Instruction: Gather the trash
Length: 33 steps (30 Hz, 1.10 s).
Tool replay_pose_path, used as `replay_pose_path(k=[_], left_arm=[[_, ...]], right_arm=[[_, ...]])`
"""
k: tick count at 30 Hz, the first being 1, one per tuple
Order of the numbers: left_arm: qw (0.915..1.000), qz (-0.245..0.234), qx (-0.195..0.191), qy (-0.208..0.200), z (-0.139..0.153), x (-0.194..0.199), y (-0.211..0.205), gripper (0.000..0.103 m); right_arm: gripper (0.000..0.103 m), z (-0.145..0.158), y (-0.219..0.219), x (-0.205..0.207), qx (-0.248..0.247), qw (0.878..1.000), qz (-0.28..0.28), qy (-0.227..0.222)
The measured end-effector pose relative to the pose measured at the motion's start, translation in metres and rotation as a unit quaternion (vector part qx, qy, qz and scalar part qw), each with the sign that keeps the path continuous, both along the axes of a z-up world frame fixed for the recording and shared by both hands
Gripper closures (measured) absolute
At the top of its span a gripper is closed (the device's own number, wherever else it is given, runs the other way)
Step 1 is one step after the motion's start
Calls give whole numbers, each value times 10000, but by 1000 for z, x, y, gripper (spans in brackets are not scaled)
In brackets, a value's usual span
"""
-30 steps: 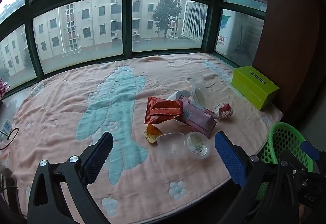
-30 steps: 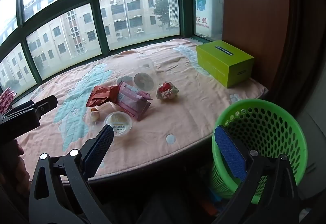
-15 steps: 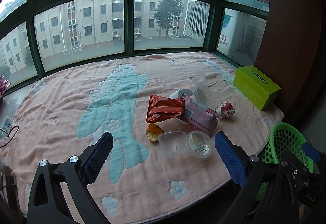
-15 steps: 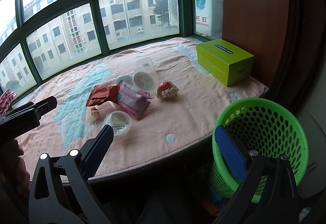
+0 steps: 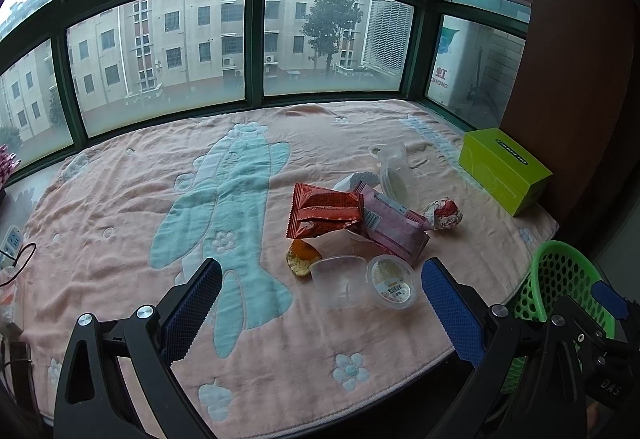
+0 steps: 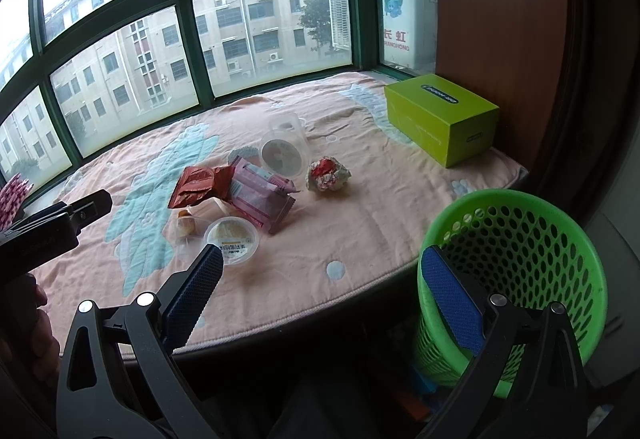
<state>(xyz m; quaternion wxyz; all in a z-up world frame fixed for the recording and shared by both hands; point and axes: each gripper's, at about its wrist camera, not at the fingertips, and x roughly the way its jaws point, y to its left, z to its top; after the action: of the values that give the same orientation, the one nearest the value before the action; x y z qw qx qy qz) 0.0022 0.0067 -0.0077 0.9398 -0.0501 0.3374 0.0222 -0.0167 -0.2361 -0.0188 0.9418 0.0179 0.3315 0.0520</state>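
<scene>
While both grippers, left gripper (image 5: 320, 303) and right gripper (image 6: 320, 279), hang wide and empty, collecting has not begun; next, I judge, closing on the clear lidded plastic cup (image 5: 391, 282) for the green perforated plastic basket (image 6: 516, 259).

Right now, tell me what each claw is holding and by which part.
Nothing is held. The left claw and the right claw are both open and empty; the trash, such as the red wrapper, lies untouched on the blanket.

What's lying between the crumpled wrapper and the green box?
Nothing: only bare pink blanket separates the crumpled wrapper from the green box, clearest in the right wrist view.
</scene>
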Motion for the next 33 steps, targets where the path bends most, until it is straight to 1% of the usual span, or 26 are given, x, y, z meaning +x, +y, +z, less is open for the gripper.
replay_pose_path(k=[11,14,21,33], left_arm=[[10000,-1,5,1,0,0,0,6],[10000,13,-16,11,0,0,0,6],[10000,69,-17,2,0,3,2,6],[9999,106,80,-14,2,16,5,6]], right_arm=[[5,3,0,1,-4,10000,-12,-3],[5,-1,-2,-4,1,10000,-22,-16],[5,-1,1,4,-120,9998,-52,-168],[5,2,4,15,-69,9996,68,-268]])
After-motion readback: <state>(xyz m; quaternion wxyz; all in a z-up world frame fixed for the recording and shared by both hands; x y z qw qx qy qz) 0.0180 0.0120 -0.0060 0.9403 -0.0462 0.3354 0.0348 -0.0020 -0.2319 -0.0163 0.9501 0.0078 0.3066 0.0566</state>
